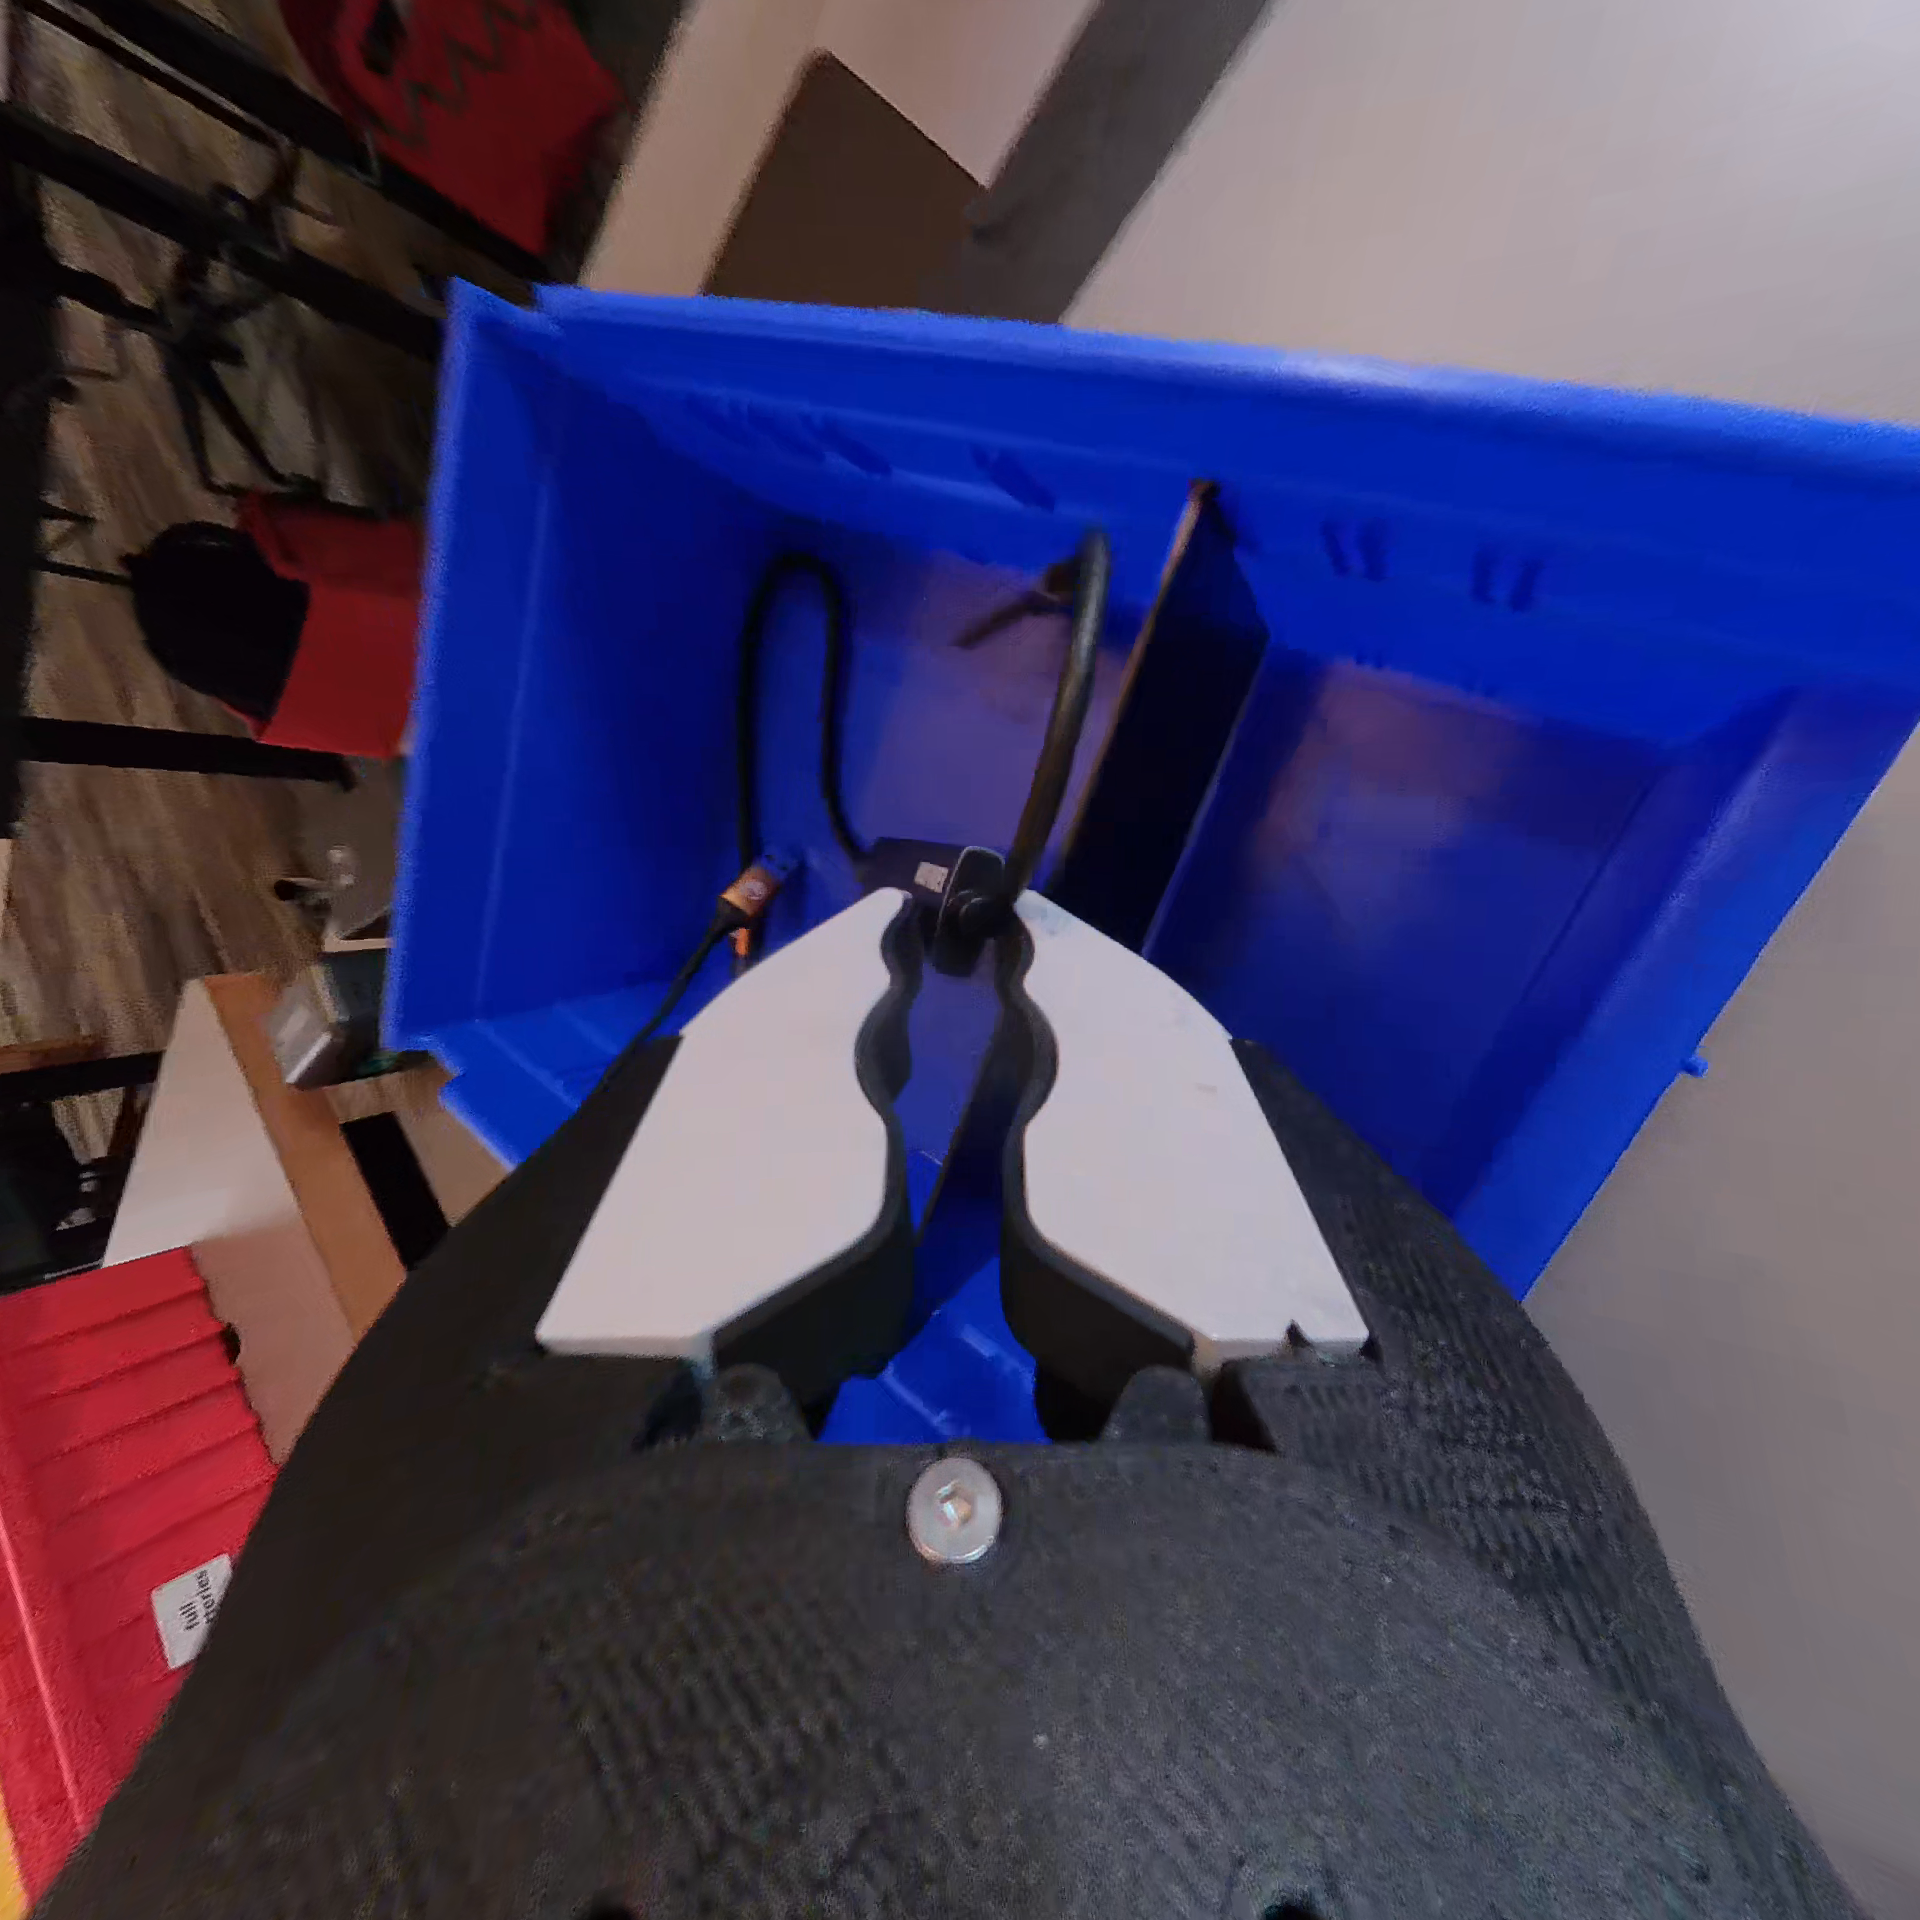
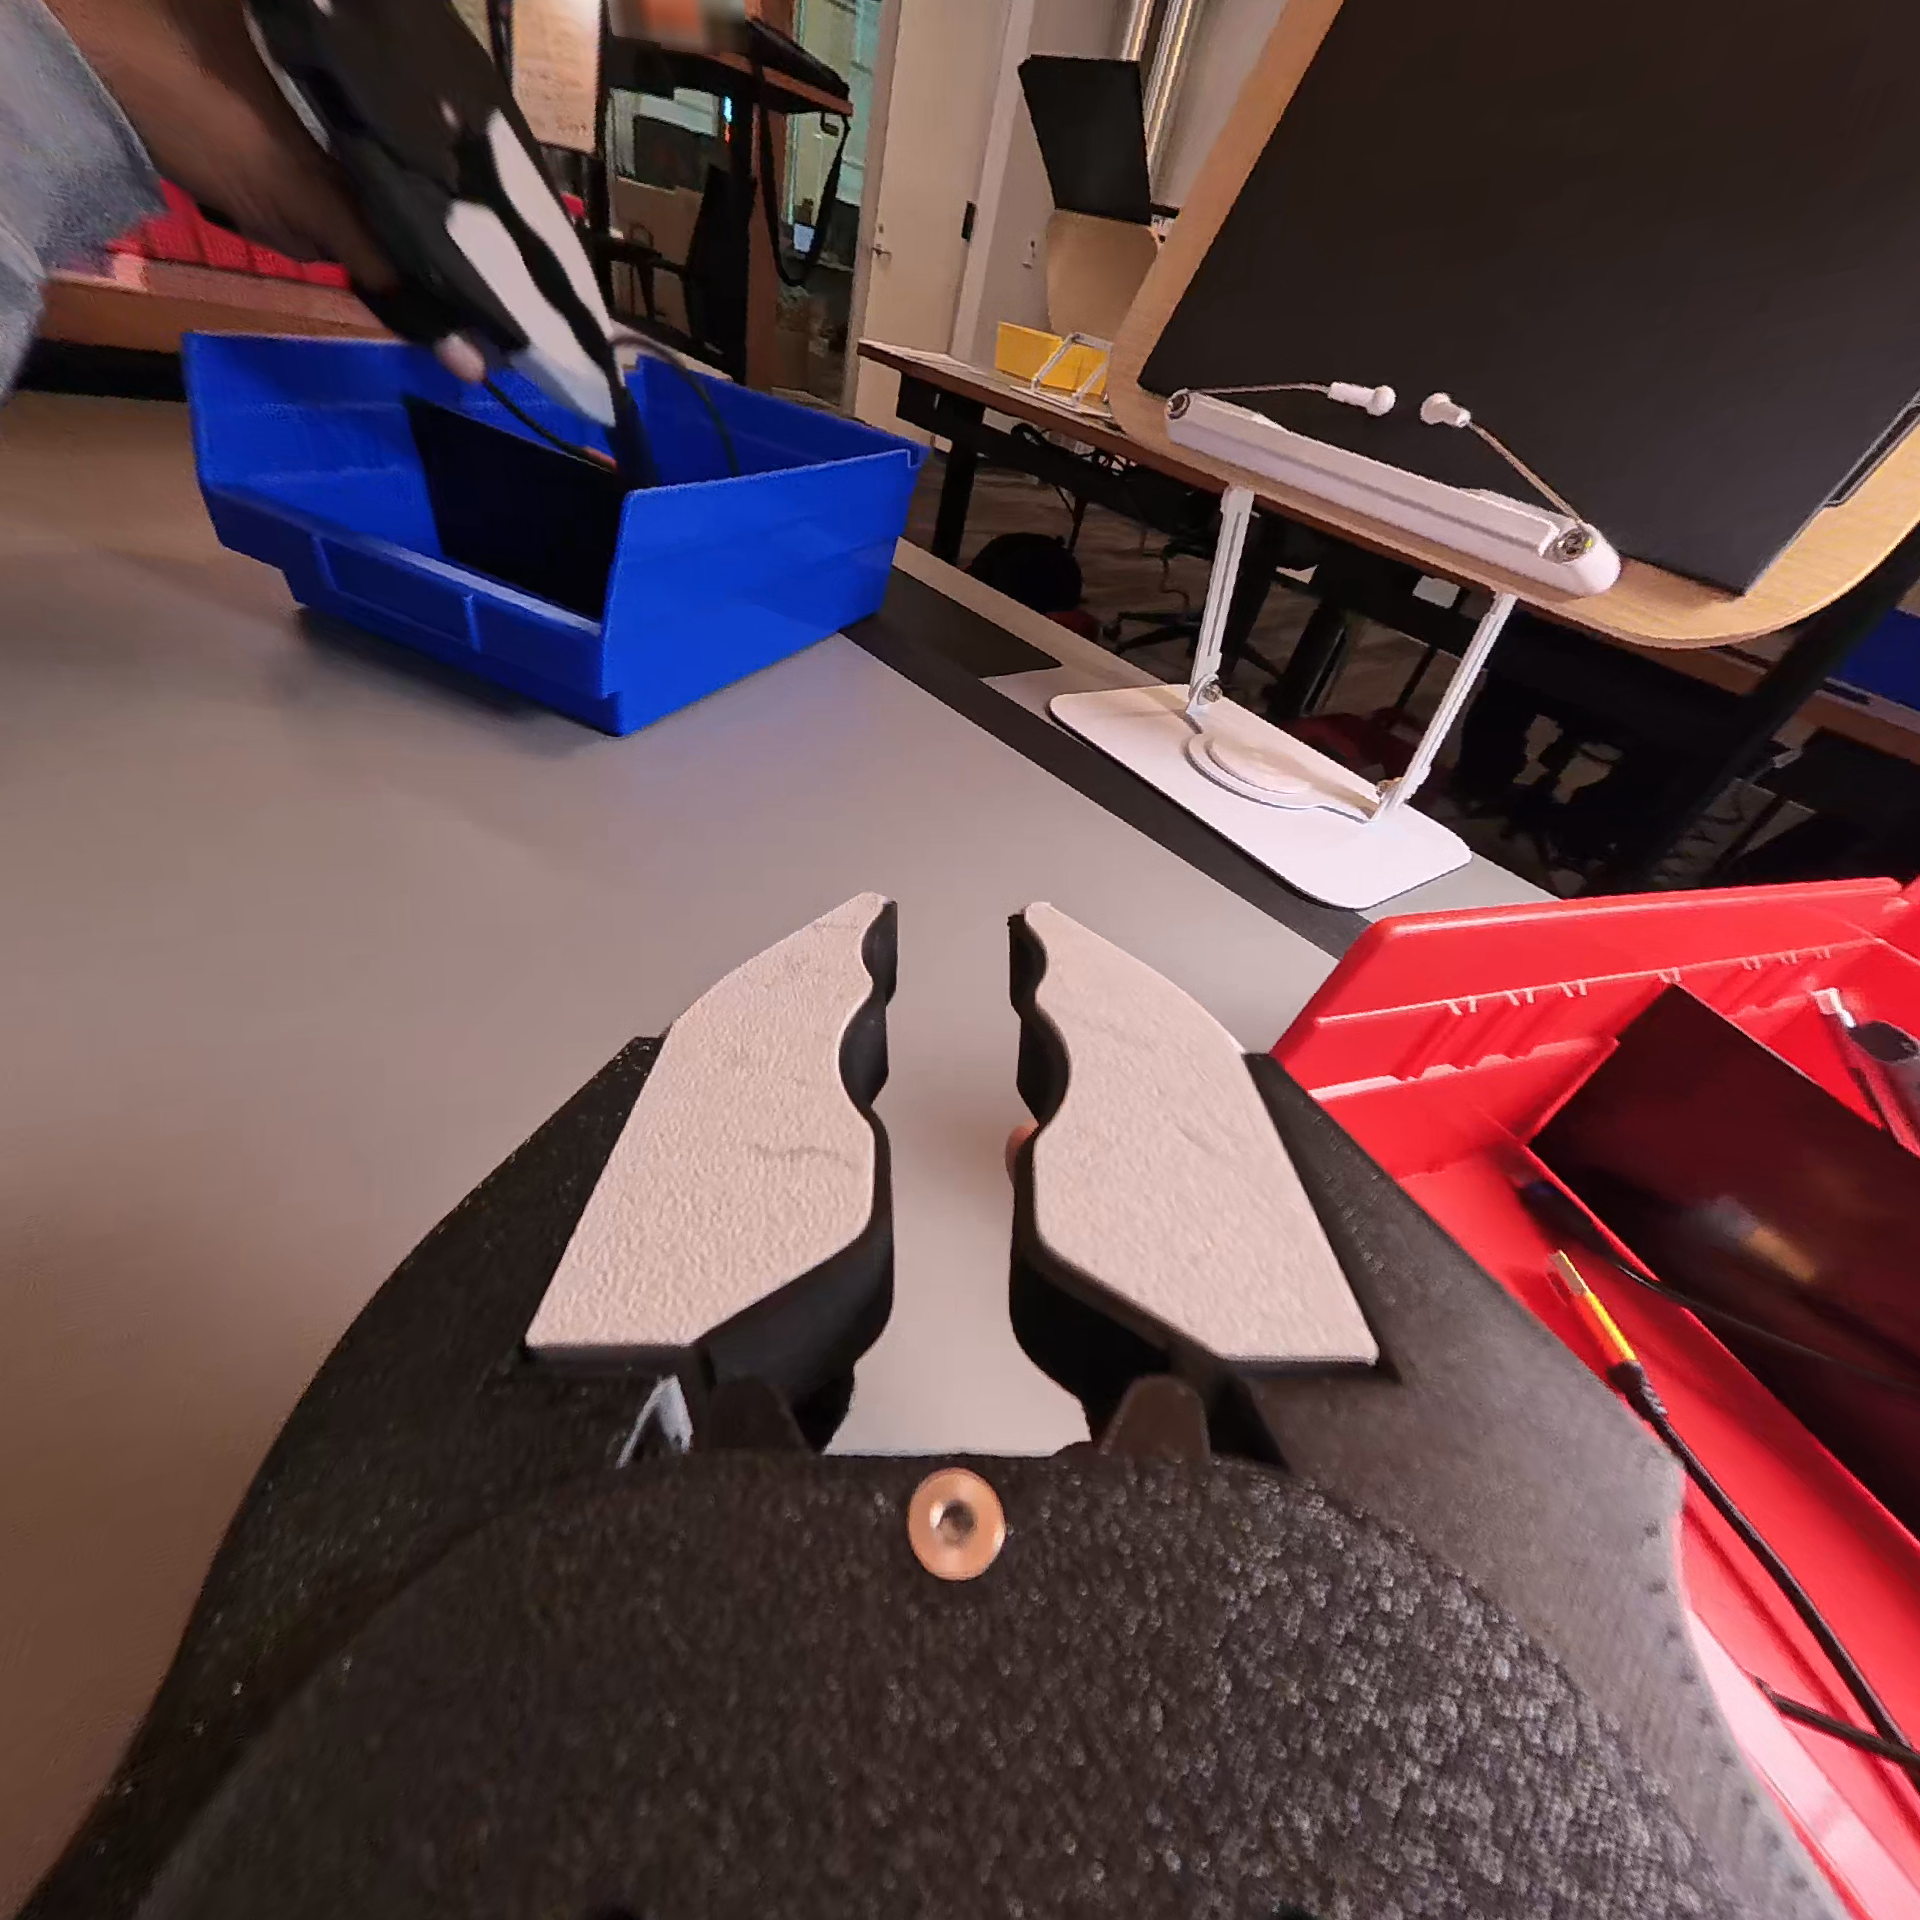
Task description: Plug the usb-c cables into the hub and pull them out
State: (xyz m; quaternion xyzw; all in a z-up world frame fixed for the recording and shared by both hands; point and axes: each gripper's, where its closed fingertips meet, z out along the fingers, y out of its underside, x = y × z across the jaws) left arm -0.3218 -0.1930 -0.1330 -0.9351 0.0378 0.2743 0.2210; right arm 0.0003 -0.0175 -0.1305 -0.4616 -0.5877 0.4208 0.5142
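Note:
My left gripper point(image 1: 958, 920) reaches into the blue bin point(image 1: 582, 644) and is shut on a small black-and-grey piece, apparently the hub point(image 1: 961, 894), where a thick black cable point(image 1: 1070, 707) arcs up from it. A second black cable point(image 1: 790, 665) loops on the bin floor to the left. An orange-and-black plug point(image 1: 753, 894) lies just left of the fingertips. My right gripper point(image 2: 951, 925) is open and empty, low over the grey table point(image 2: 416, 935). In the right wrist view the left gripper point(image 2: 582, 395) dips into the blue bin point(image 2: 727, 582).
A black divider point(image 1: 1153, 748) splits the blue bin; its right half holds nothing. A red bin point(image 2: 1558, 997) with thin cables point(image 2: 1621, 1351) sits close to my right gripper's right side. A white stand point(image 2: 1299, 769) holding a dark board stands at the table's far right edge. Across from one pair of fingers to the other is roughly 35 centimeters.

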